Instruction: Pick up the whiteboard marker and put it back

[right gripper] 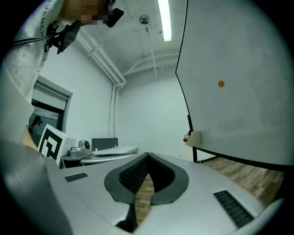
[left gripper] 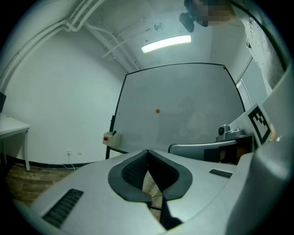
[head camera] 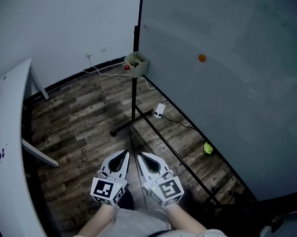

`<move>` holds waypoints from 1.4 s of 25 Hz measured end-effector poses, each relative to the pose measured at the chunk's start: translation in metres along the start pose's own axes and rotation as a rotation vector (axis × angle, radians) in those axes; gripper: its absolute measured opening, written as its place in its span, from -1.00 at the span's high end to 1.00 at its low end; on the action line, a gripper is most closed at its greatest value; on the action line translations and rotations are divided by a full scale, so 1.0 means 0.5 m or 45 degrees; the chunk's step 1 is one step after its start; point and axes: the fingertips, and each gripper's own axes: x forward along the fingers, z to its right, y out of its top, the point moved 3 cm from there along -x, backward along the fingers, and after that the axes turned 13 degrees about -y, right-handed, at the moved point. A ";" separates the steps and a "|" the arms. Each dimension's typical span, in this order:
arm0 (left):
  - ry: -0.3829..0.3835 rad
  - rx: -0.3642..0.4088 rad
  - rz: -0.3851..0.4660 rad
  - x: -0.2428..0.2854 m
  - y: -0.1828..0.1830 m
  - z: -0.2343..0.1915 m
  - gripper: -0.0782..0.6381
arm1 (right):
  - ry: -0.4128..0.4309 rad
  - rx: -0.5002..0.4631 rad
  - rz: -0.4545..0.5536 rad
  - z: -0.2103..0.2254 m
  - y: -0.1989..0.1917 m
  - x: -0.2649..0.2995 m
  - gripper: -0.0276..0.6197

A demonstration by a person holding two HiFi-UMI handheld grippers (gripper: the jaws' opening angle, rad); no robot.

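Both are closed with nothing in them: the left hand-held gripper [head camera: 124,157] and the right hand-held gripper [head camera: 143,158] hang low by the person's body, tips angled toward each other over the wood floor [head camera: 79,129]. The marker isn't near either one. Best guess, it's the dark stub [left gripper: 114,133] poking up at a slant out of the little holder box [head camera: 136,63] at the left edge of the whiteboard [head camera: 227,85], though it's too small to be sure. That box lies straight ahead, well apart, roughly in line between the two, so neither is clearly nearer. I'd say the reach goes forward, jaws opening first.
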 end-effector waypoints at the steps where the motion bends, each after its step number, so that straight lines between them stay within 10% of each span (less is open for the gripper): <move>1: -0.008 -0.001 -0.001 0.012 0.003 -0.014 0.74 | -0.004 0.001 -0.002 0.006 0.003 0.016 0.86; 35: -0.099 -0.033 -0.011 0.179 0.022 -0.530 0.74 | -0.063 -0.005 -0.018 0.016 -0.002 0.541 0.85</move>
